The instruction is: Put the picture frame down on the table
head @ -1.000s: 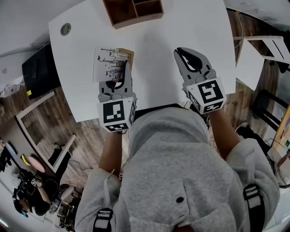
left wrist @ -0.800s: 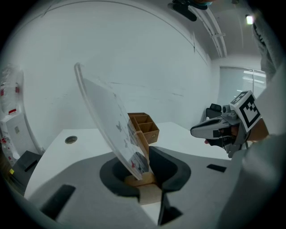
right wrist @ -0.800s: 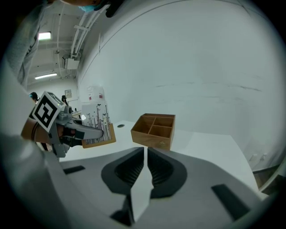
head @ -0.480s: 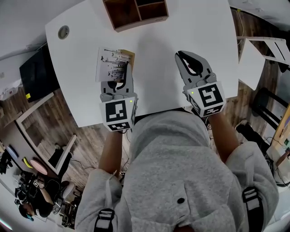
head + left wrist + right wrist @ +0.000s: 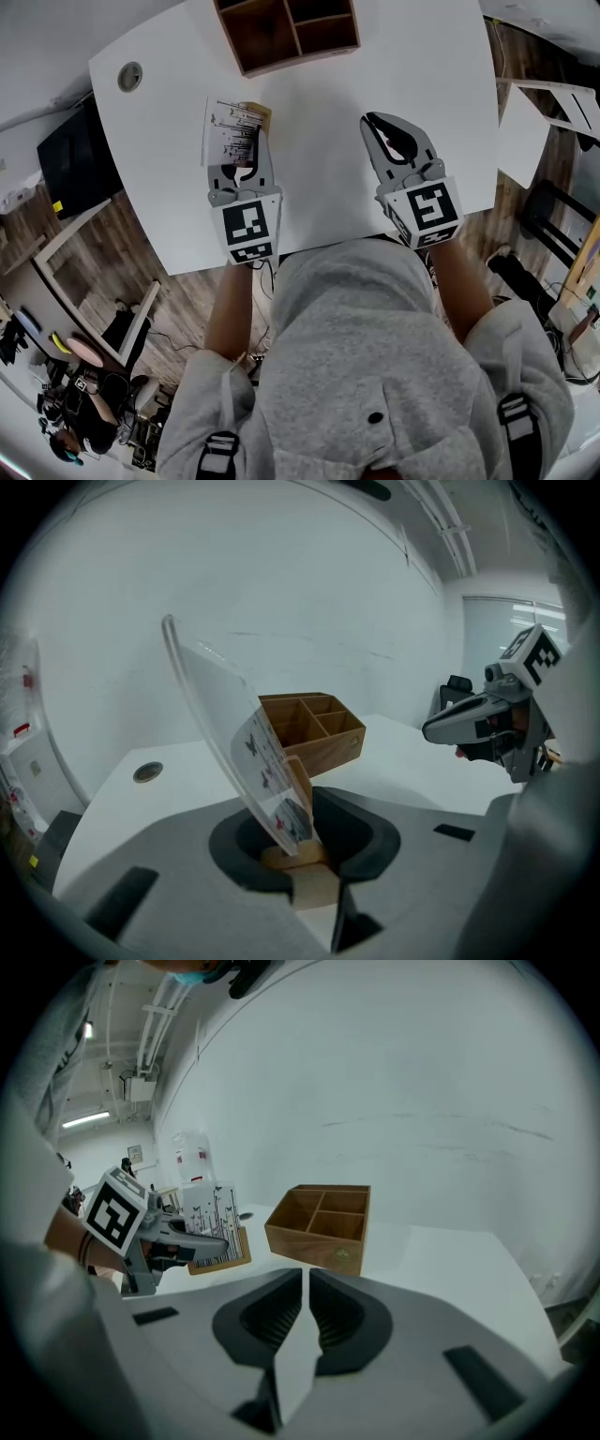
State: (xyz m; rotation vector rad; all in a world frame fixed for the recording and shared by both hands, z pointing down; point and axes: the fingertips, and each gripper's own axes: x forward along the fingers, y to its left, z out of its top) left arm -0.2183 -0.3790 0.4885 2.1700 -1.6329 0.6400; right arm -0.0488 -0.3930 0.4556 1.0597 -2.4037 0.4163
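The picture frame [image 5: 231, 131] is a clear panel with a black-and-white print on a small wooden base. It hangs tilted over the left part of the white table [image 5: 319, 141]. My left gripper [image 5: 256, 142] is shut on its wooden base. In the left gripper view the picture frame [image 5: 239, 747] leans left out of the left gripper [image 5: 302, 844]. Whether the base touches the table I cannot tell. My right gripper [image 5: 377, 122] hovers over the right part of the table, shut and holding nothing. The right gripper [image 5: 307, 1283] shows its pads together.
A wooden divided box [image 5: 289, 32] stands at the table's far edge, also the wooden box [image 5: 314, 728] ahead of the frame. A round cable hole [image 5: 130, 76] is at the far left corner. A black box [image 5: 70, 150] and white shelving [image 5: 520, 131] flank the table.
Both grippers have sunk a little toward the table, the left one more, carrying the frame along. Neither grip has altered.
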